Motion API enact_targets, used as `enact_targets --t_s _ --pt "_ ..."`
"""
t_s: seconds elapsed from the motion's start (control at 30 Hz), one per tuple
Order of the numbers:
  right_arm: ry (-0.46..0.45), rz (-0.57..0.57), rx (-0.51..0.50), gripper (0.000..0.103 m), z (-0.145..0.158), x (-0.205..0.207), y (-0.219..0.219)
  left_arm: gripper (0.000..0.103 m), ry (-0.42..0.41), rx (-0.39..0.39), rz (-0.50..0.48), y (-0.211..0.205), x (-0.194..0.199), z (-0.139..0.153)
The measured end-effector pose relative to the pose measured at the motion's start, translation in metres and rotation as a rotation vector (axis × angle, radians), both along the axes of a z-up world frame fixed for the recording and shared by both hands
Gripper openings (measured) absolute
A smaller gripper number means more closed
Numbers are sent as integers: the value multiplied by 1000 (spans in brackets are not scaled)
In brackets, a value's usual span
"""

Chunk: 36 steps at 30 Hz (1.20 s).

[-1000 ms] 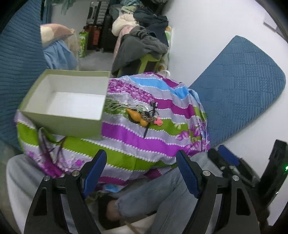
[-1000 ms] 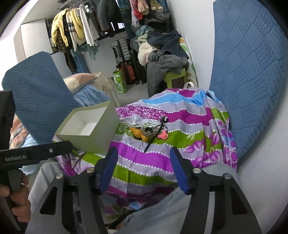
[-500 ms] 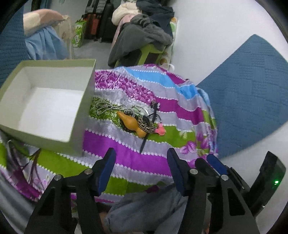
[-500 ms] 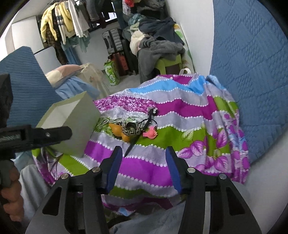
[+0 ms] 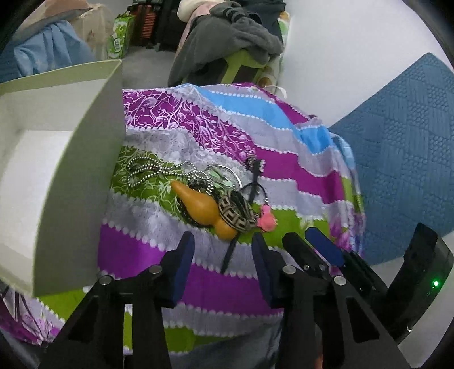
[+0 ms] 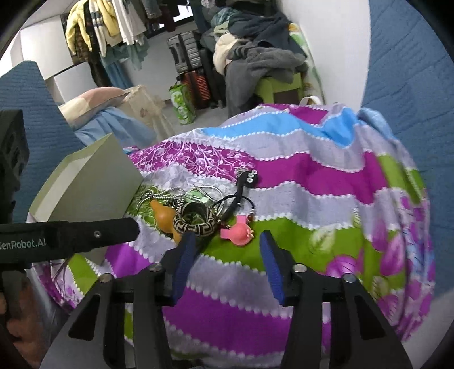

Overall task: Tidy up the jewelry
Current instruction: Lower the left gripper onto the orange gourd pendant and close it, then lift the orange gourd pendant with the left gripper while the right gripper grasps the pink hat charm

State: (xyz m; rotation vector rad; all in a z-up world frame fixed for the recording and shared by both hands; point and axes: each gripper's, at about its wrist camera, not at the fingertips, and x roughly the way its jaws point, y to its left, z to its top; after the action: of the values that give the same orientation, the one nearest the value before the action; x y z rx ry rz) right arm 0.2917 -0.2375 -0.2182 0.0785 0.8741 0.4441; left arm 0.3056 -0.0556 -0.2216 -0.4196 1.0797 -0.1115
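Note:
A heap of jewelry lies on the striped floral cloth (image 5: pixel 176 244): an orange gourd pendant (image 5: pixel 203 208), a black-and-tan patterned bangle (image 5: pixel 237 211), a pink charm (image 5: pixel 266 221), a silver ball chain (image 5: pixel 147 170) and a black strap (image 5: pixel 251 195). My left gripper (image 5: pixel 222 249) hovers just short of the gourd and bangle, its jaws closing with nothing between the pads. My right gripper (image 6: pixel 227 247) hangs over the pink charm (image 6: pixel 239 232) beside the bangle (image 6: pixel 193 220), jaws also closing on nothing. The open pale green box (image 5: pixel 85 170) stands left of the heap.
Blue quilted cushions (image 5: pixel 403 159) lean on the white wall at right and far left. A green stool piled with clothes (image 6: pixel 264 68), suitcases (image 6: pixel 190 65) and hanging garments (image 6: pixel 107 25) stand behind. One finger of my left gripper (image 6: pixel 93 234) crosses the right wrist view.
Both grippers have come down and forward toward the jewelry heap, which now looks much larger. Both pairs of jaws have narrowed, the left one the most.

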Motion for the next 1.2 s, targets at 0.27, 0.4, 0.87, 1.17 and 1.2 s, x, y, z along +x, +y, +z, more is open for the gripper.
enact_targets --t_s 0.27,0.4,0.87,1.17,1.2 --pt "45 17 -38 36 -35 29 9 41 60 8 81 7 24 -29" --pt "66 33 -35 35 -47 37 11 43 70 20 92 8 31 -38" --pt "47 56 -37 22 -48 32 10 41 36 -8 124 8 43 -48" --pt "46 40 -49 22 -42 30 8 30 25 22 94 6 42 -43" --pt "46 37 -53 22 -42 29 7 30 22 28 91 7 40 -41"
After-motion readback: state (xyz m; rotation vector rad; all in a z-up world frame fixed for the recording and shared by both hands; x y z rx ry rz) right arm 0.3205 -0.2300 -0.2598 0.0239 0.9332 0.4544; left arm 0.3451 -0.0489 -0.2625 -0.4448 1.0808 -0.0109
